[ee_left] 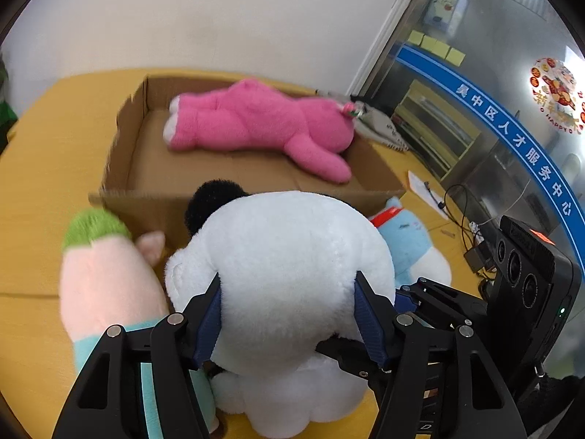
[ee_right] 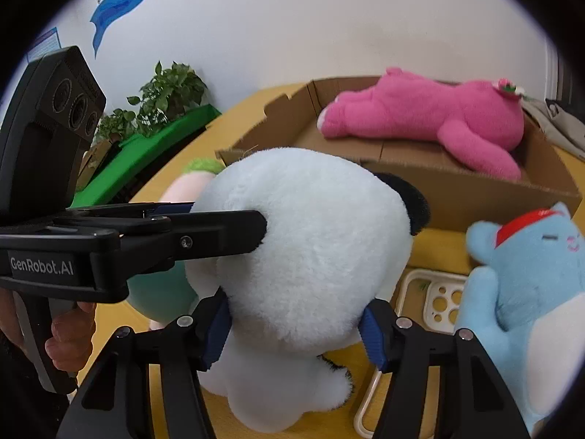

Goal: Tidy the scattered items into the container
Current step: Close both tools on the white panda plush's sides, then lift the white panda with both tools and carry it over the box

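A white plush toy with black ears (ee_left: 289, 267) (ee_right: 310, 252) stands on the yellow table in front of the cardboard box (ee_left: 146, 201) (ee_right: 457, 190). My left gripper (ee_left: 289, 318) is shut on its head from behind; it also shows from the side in the right wrist view (ee_right: 234, 234). My right gripper (ee_right: 296, 325) is shut on the same head lower down. A pink plush (ee_left: 256, 120) (ee_right: 438, 120) lies inside the box. A peach and green plush (ee_left: 102, 278) lies to the left. A blue plush with a red cap (ee_left: 409, 241) (ee_right: 526, 278) sits to the right.
A cream plastic tray (ee_right: 438, 300) lies on the table under the blue plush. Potted plants (ee_right: 164, 98) and a green crate (ee_right: 153, 146) stand at the left. Cables (ee_left: 464, 226) and paper (ee_left: 420, 183) lie at the table's right, near a glass door (ee_left: 475, 73).
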